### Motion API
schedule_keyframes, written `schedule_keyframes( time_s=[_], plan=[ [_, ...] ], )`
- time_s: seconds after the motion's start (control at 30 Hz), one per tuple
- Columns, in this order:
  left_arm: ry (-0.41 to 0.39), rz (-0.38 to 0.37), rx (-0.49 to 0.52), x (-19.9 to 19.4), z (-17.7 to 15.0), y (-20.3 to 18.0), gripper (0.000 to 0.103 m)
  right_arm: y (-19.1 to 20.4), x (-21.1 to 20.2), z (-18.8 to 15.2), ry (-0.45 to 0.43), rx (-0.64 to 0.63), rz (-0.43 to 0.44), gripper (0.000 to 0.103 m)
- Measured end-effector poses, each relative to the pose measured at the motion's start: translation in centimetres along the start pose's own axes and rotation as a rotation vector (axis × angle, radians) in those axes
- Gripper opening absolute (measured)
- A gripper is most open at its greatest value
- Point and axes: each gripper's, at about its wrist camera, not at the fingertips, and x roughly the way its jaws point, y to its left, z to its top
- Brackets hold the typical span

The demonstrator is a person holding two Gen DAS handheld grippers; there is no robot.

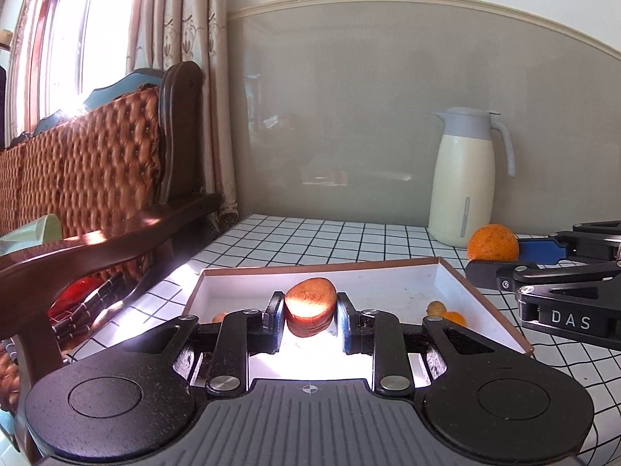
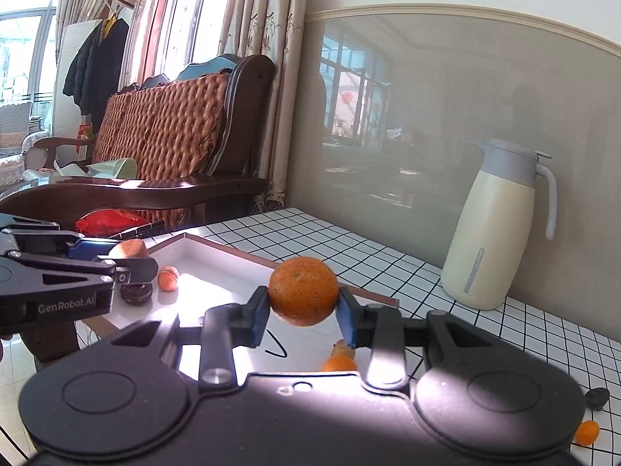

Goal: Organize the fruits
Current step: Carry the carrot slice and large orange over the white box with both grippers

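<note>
Left gripper [image 1: 309, 312]: clamped on a flat reddish-orange fruit [image 1: 310, 303], low in the middle of the left wrist view, held above the tray.
Right gripper [image 2: 303, 306]: clamped on a round orange [image 2: 303, 290], centre of the right wrist view; it also shows at the right edge of the left wrist view.
Tray [image 1: 446, 272]: shallow, white inside with a brown rim, lying on the counter [image 1: 310, 237] with its black-on-white grid cloth.
In the tray: a small orange fruit [image 2: 168, 277] and a dark round one [image 2: 136, 294] at left of the right wrist view; two small orange pieces [image 2: 339, 357] low in the middle.
On the counter: a cream jug [image 2: 491, 225] at right, well apart from the tray; a small orange fruit [image 2: 587, 432] and a dark object [image 2: 597, 398] at lower right.
Background: a wooden armchair [image 1: 97, 163] with a woven back, left of the counter.
</note>
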Motion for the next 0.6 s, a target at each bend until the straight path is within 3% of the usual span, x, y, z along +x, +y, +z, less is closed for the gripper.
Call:
schedule_keyframes(
  time_s=[0.6],
  plan=[
    [-0.029, 0.063, -0.035, 2.6, 1.5, 3.0, 0.027, -0.2, 2.0, 0.9, -0.015, 0.006, -0.024, 0.028]
  ],
)
